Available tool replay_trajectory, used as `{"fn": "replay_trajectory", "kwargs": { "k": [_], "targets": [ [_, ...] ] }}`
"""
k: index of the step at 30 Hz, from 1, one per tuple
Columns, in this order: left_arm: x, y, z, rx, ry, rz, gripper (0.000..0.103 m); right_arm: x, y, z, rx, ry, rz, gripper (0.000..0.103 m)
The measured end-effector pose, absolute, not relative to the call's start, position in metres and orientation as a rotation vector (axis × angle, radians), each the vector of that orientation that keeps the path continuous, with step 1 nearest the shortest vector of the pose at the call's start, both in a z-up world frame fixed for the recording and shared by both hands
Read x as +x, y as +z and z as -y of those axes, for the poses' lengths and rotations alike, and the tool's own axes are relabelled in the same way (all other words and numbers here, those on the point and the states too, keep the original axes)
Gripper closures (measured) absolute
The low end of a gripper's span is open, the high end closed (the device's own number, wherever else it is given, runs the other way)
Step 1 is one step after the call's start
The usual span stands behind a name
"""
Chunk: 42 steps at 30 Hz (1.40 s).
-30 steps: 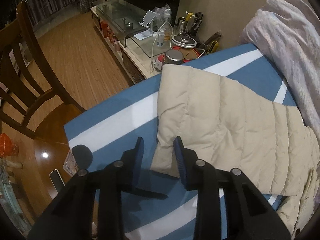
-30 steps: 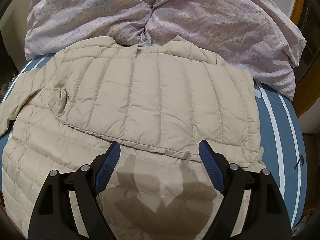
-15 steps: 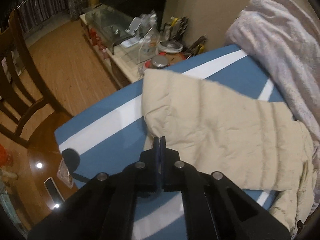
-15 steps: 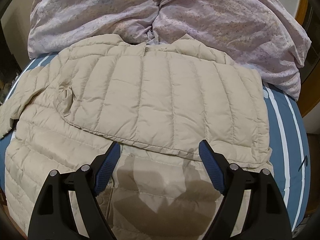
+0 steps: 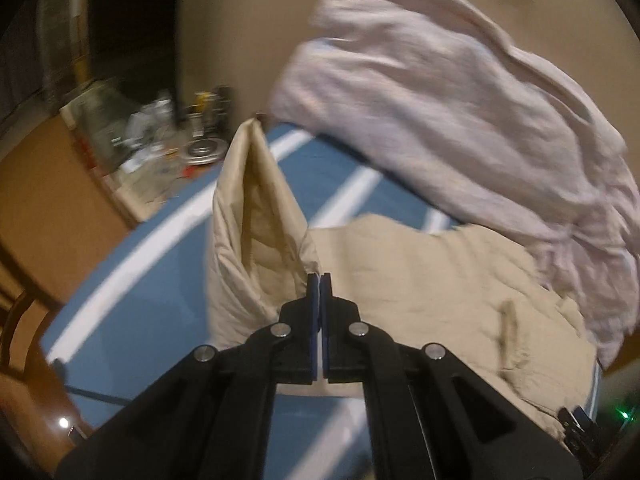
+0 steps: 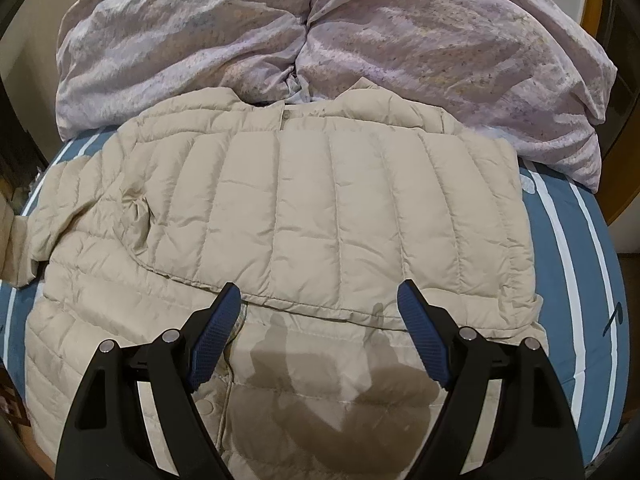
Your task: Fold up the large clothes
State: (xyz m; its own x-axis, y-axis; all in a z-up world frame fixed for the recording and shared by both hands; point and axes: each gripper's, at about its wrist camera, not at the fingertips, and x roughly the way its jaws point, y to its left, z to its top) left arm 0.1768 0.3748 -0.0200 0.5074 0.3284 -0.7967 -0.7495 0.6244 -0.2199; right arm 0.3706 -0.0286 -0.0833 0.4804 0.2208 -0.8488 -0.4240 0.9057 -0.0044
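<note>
A beige quilted puffer jacket (image 6: 320, 216) lies on a blue-and-white striped bed sheet (image 6: 576, 264), one side folded over its middle. My left gripper (image 5: 320, 280) is shut on the jacket's sleeve (image 5: 256, 240) and holds it lifted off the sheet, standing up in a fold. The jacket body (image 5: 440, 280) lies to its right. My right gripper (image 6: 320, 312) is open and empty, hovering over the jacket's lower front near the folded edge.
A lilac duvet (image 6: 320, 40) is heaped at the far side of the bed, also in the left wrist view (image 5: 460, 100). A cluttered low cabinet (image 5: 160, 148) and wooden floor (image 5: 48, 200) lie beyond the bed's left edge.
My left gripper closed on the sleeve's edge, then lifted it up and toward the jacket body. My right gripper stayed open and drew back slightly.
</note>
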Motion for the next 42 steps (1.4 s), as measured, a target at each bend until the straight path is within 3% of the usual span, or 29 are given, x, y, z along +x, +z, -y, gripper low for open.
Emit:
{"fn": "replay_trajectory", "kwargs": {
  "k": [14,35,42],
  "targets": [
    [0.322,-0.049,-0.209,-0.508,0.262,-0.92,0.102,0.382,-0.085,0.046,-0.158,0.378,-1.02,0.021],
    [0.376,-0.067,-0.095,-0.477,-0.046,-1.026,0.1,0.419,-0.094,0.088,0.11,0.344,-1.119,0.025],
    [0.373,-0.062,-0.09,-0.437,-0.053,-1.029,0.071,0.435,-0.094,0.096,0.217,0.355,-1.15,0.029]
  ]
}}
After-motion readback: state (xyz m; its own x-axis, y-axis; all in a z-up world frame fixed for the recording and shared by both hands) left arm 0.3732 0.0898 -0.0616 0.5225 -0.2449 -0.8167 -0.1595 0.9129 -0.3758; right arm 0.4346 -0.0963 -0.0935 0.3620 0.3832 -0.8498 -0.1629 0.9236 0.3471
